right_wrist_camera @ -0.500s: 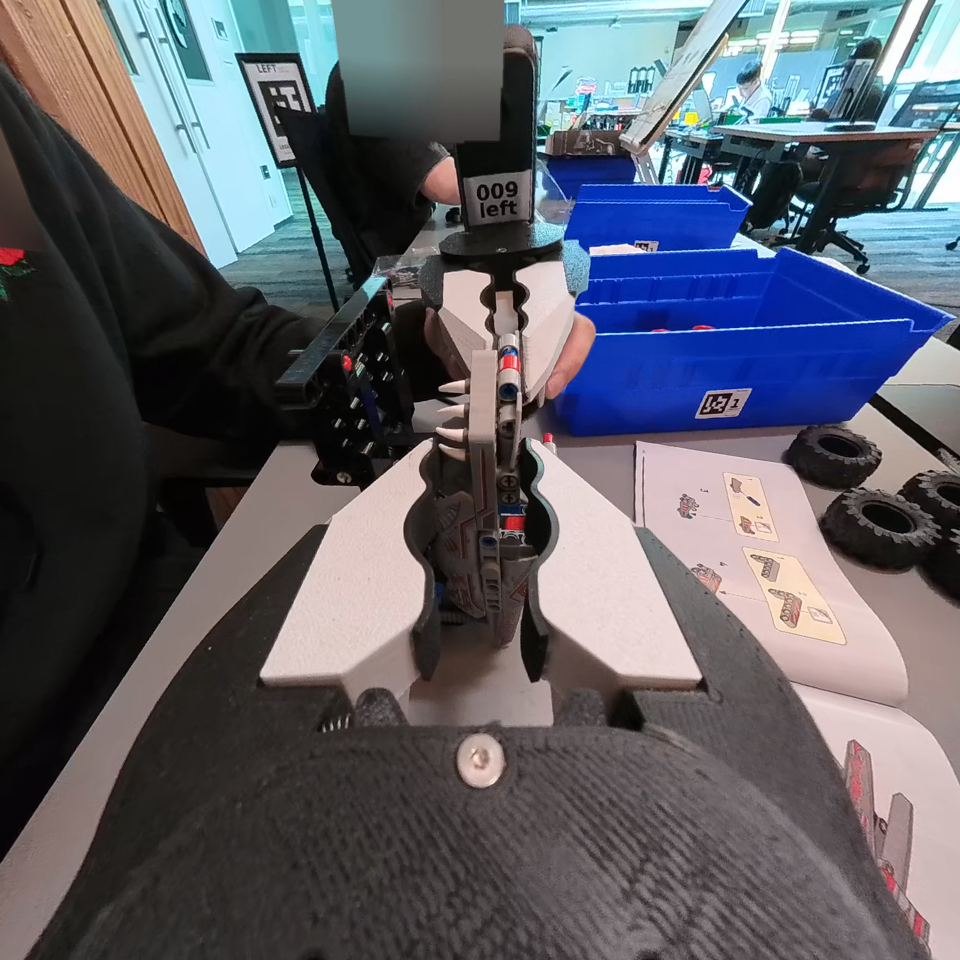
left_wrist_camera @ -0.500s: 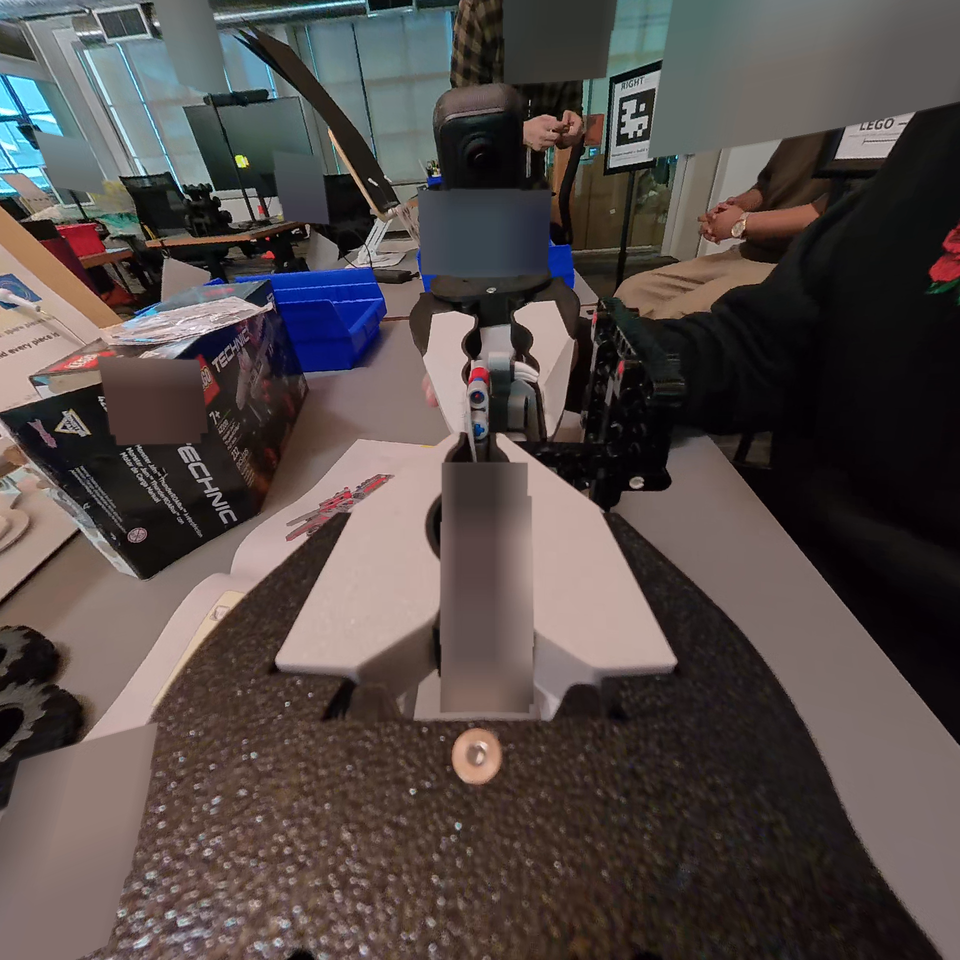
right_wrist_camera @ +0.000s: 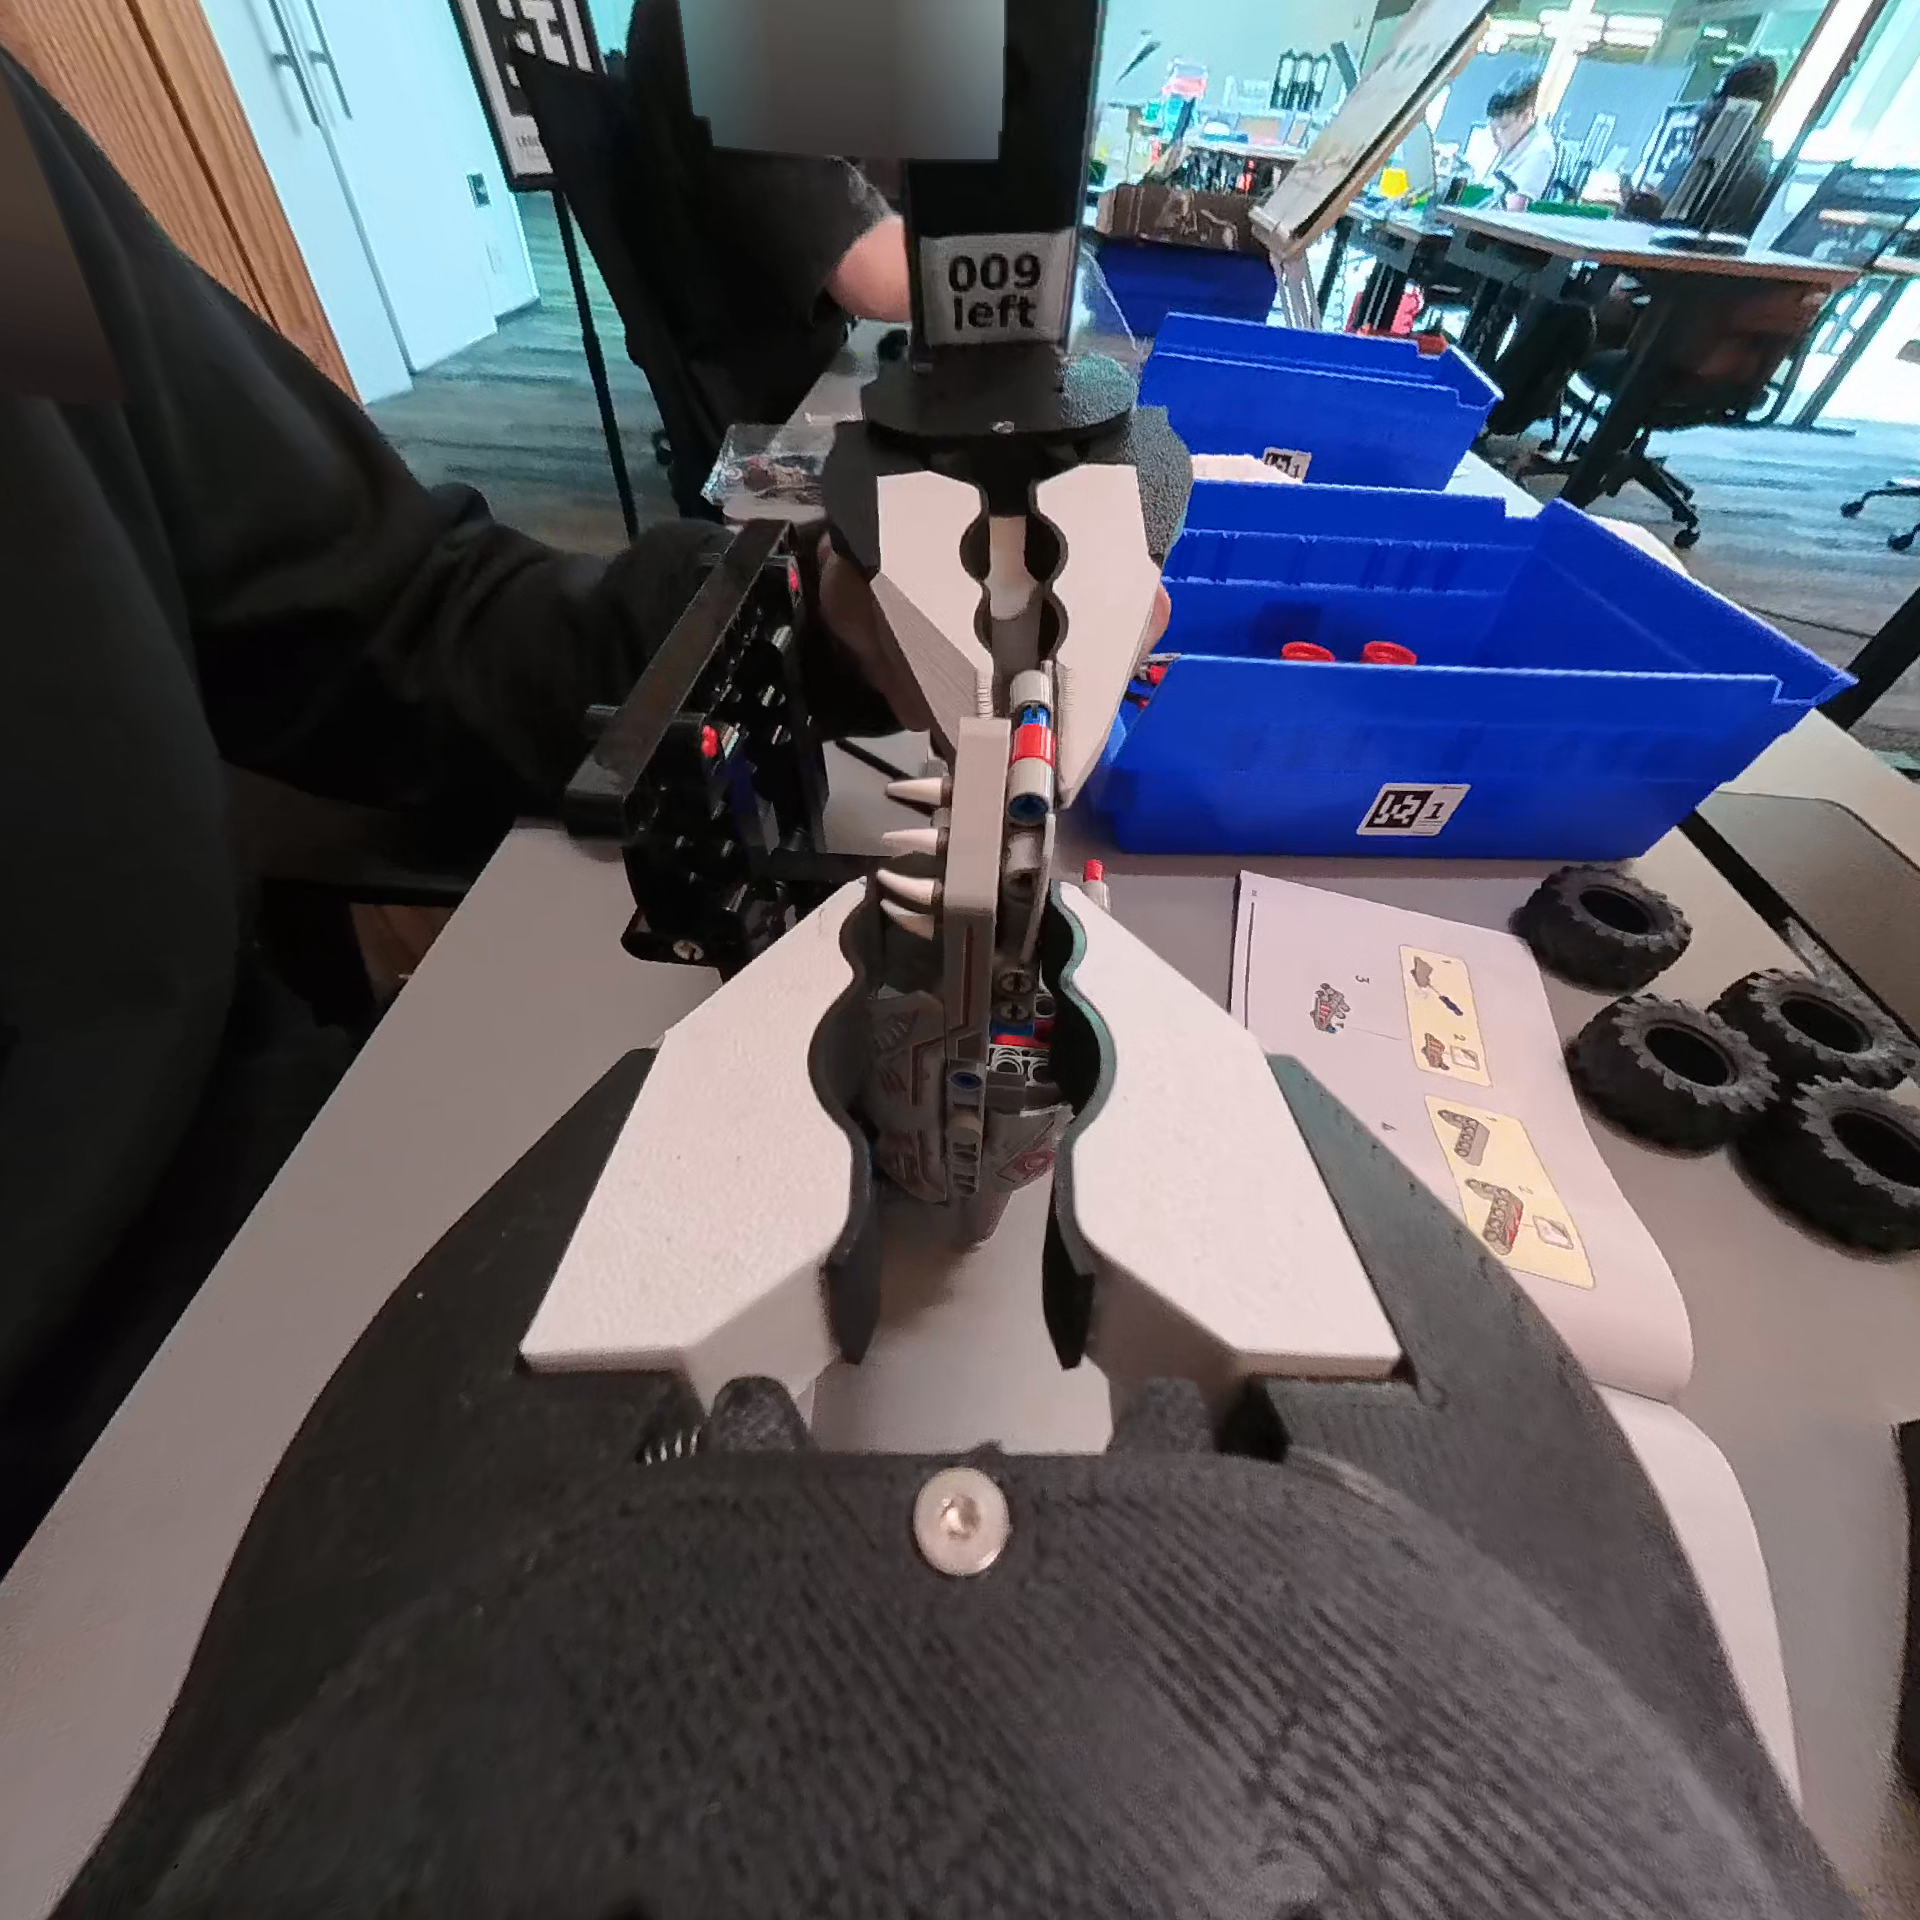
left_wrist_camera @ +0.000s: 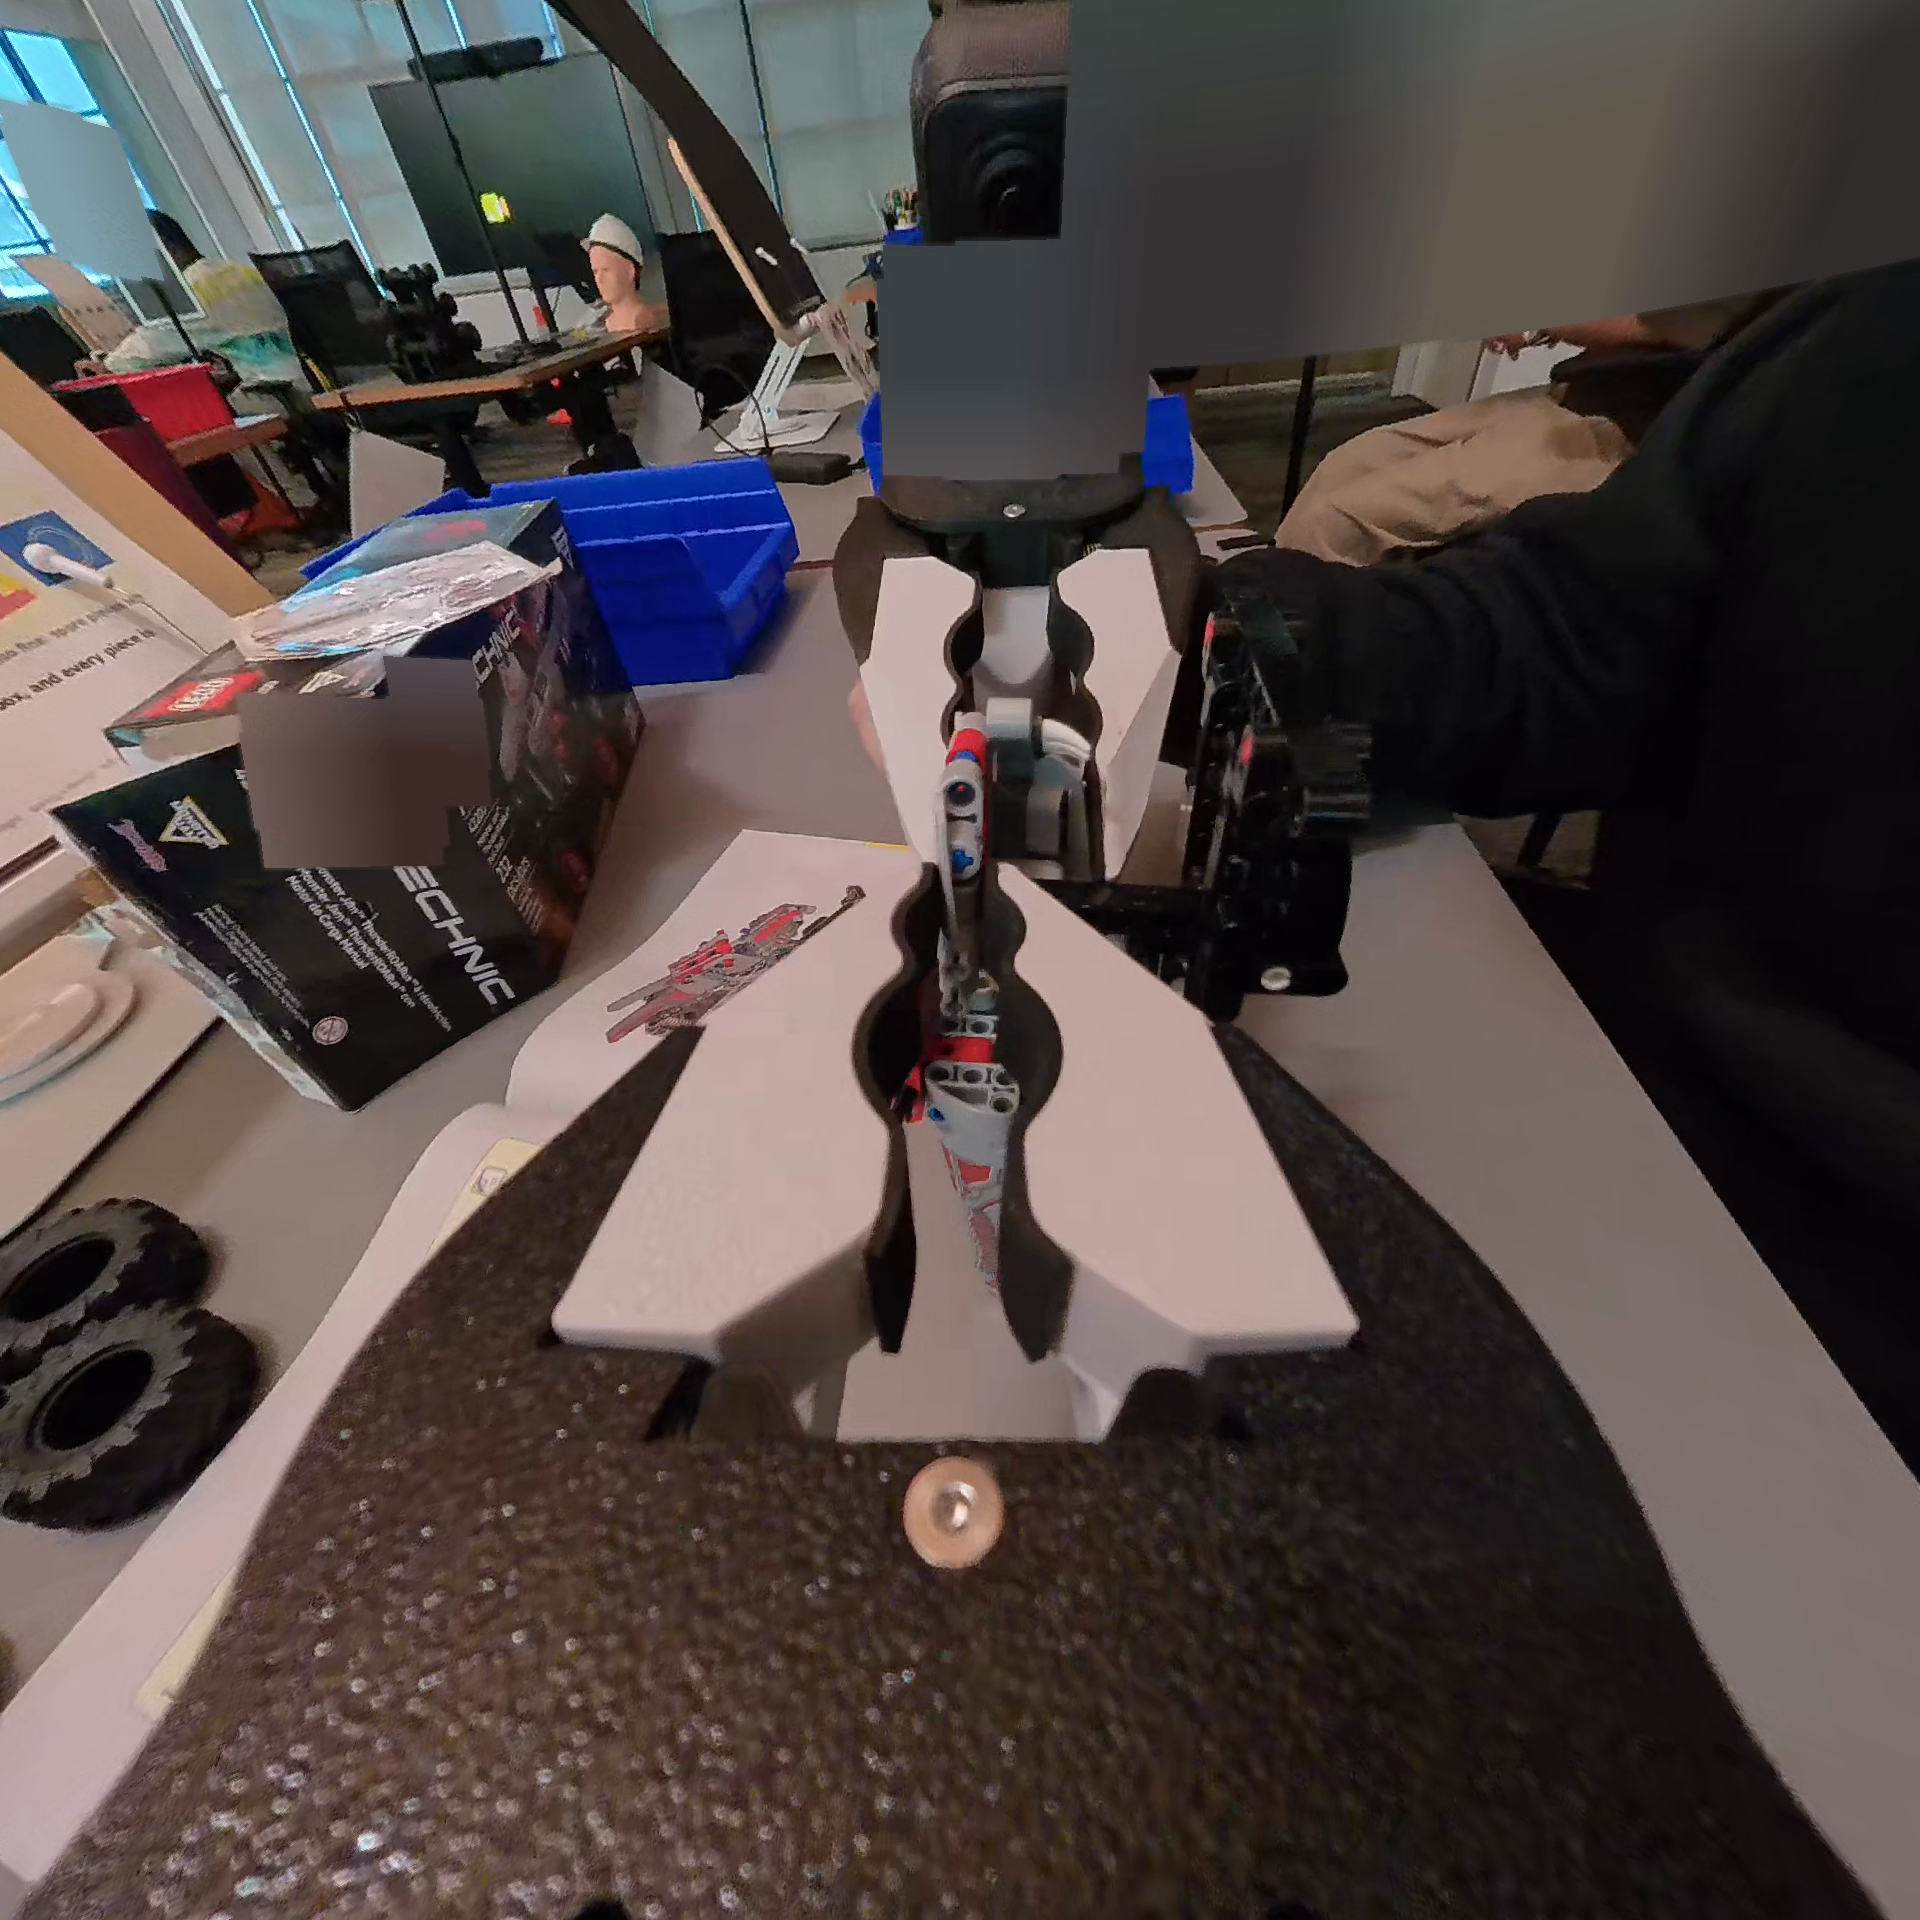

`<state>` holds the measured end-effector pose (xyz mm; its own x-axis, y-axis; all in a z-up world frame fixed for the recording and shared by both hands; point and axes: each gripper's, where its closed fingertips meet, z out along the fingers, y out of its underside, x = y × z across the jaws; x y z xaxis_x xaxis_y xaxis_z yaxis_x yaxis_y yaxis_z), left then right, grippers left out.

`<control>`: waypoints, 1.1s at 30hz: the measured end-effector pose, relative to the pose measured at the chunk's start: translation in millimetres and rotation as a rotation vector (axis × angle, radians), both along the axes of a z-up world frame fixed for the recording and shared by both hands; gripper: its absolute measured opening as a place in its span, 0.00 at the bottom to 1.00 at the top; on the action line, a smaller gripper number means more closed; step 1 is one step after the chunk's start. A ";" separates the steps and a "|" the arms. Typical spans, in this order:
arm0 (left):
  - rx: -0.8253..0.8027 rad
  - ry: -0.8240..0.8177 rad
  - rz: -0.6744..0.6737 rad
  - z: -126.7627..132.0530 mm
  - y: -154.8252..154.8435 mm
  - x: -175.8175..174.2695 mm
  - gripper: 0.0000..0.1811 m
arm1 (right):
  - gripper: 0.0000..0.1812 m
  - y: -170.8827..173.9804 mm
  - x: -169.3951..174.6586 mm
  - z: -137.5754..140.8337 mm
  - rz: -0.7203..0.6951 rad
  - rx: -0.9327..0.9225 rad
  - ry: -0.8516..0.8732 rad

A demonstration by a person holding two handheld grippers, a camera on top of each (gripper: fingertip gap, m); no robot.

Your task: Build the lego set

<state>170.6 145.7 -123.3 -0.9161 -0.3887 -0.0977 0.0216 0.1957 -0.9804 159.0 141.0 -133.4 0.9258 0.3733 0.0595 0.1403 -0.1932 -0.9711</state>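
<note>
Over 0.5 s little had changed: the left gripper (left_wrist_camera: 961,883) stayed pinched on the toothed grey assembly (right_wrist_camera: 971,831), the right gripper (right_wrist_camera: 968,904) stayed half-closed around its body, so the joining looked unfinished.

Your grey tabletop (right_wrist_camera: 416,1091) carries an open white instruction booklet (right_wrist_camera: 1455,1091) at right of the right wrist view, black knobbly rubber tyres (right_wrist_camera: 1766,1081) at the right edge, a blue plastic bin (right_wrist_camera: 1455,748) in the upper right, and a black printed cardboard box (left_wrist_camera: 364,831) at left of the left wrist view.
</note>
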 end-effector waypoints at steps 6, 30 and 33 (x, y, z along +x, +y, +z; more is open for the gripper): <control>-0.003 -0.021 0.002 -1.8 0.1 1.4 0.02 | 0.14 -6.5 7.1 15.8 -0.027 0.092 0.056; -0.032 -0.080 0.020 6.0 2.9 0.5 0.02 | 0.15 0.7 5.4 16.5 -0.112 0.135 -0.056; 0.003 -0.120 0.040 6.9 2.7 1.5 0.02 | 0.14 0.1 6.2 16.5 -0.115 0.118 -0.068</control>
<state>172.1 148.4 -116.5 -0.8815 -0.4245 -0.2070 0.1307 0.2019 -0.9707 165.2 141.1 -116.8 0.9544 0.2517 0.1605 0.1898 -0.0965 -0.9771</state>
